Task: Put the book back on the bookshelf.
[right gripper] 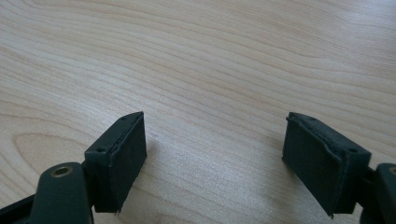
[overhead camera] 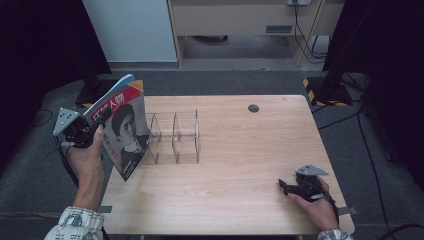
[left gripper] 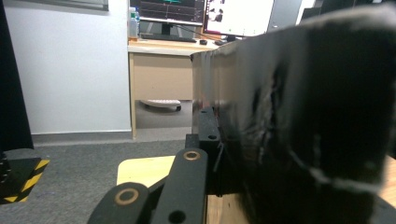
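Left tongs (overhead camera: pixel 96 131) clamp the red-covered portrait magazine (overhead camera: pixel 122 127) upright beside the clear acrylic divider rack (overhead camera: pixel 175 137); right tongs (overhead camera: pixel 286 187) gape empty on the pale wooden worktop (overhead camera: pixel 240 150).

Place: a lab or office room fitted out for recording.
Floor: grey carpet (overhead camera: pixel 240 82), with cables (overhead camera: pixel 367 150) trailing across it.
Stand: a black base edged in yellow-and-black hazard tape (overhead camera: pixel 322 92) beside the wooden table (overhead camera: pixel 240 180).
Furniture: a beige desk (left gripper: pixel 159 70) along the wall, monitors (left gripper: pixel 205 11) lit on top.
Wall: a plain white panel (overhead camera: pixel 132 30).
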`<state>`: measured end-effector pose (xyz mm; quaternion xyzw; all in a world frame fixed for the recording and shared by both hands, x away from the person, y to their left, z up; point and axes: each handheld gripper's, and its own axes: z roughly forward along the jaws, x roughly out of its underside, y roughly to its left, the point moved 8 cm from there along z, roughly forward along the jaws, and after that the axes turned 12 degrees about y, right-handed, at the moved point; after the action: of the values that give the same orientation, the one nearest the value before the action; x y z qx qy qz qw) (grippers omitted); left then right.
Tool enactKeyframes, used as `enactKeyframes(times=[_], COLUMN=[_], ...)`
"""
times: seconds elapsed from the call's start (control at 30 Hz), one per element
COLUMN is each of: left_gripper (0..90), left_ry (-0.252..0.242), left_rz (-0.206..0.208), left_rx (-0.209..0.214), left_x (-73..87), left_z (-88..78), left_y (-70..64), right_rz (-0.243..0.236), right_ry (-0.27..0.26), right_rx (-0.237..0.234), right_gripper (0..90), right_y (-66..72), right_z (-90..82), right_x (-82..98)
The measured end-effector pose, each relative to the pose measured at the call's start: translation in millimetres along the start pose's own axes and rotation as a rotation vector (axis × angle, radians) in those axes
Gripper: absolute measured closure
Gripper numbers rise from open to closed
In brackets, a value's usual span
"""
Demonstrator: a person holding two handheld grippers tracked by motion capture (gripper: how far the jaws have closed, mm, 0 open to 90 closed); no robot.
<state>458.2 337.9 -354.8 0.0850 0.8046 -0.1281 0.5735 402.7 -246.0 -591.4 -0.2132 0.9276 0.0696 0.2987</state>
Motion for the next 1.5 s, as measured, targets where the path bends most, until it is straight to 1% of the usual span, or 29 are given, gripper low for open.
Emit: enactKeyframes(times=[0.03,0.17,0.27,0.43,0.57,0.73,0.93,1.17,1.27,1.37,1.43,1.5], left_gripper=[86.5,86.5,86.4,86.4,86.4,86.4,86.4,86.4,86.4,86.4,86.4,86.4], left_ry=[-0.004,-0.016,-0.026,-0.031,-0.038,-0.027,-0.029,-0.030,-0.029,-0.033,-0.038,-0.047], left_rz=[-0.003,-0.009,-0.031,-0.033,-0.033,-0.027,-0.027,-0.023,-0.027,-0.027,-0.035,-0.053], left_rx=[0.005,-0.004,-0.005,-0.008,-0.001,0.004,-0.001,0.007,0.012,0.008,0.010,0.015], left_x=[1.0,5.5,7.3,6.7,7.3,12.4,15.2,17.3,20.9,24.2,25.0,25.7], left_z=[0.0,0.5,0.9,1.4,2.5,6.3,8.9,10.3,11.4,11.9,11.2,10.2], left_y=[0.3,2.0,4.4,3.6,0.2,-4.1,-5.2,-5.8,-5.7,-6.4,-6.0,-5.1], right_rz=[-0.001,0.007,0.007,0.006,0.005,0.004,0.003,0.003,0.003,0.002,0.002,0.002], right_ry=[0.003,0.002,0.004,0.004,0.002,0.002,0.002,0.002,0.002,0.002,0.002,0.002], right_rx=[-0.002,0.001,-0.002,-0.003,-0.004,-0.005,-0.006,-0.006,-0.006,-0.007,-0.007,-0.006], right_gripper=[21.6,21.6,21.6,21.5,21.5,21.4,21.4,21.4,21.4,21.4,21.4,21.4], right_y=[0.2,1.3,1.9,2.1,2.4,2.6,2.7,2.7,2.7,2.8,2.8,2.8], right_z=[-0.3,-0.9,-1.2,-1.2,-1.1,-1.1,-1.1,-1.1,-1.1,-1.2,-1.2,-1.2], right_x=[0.4,1.1,1.5,1.5,1.4,1.5,1.5,1.5,1.5,1.6,1.6,1.6])
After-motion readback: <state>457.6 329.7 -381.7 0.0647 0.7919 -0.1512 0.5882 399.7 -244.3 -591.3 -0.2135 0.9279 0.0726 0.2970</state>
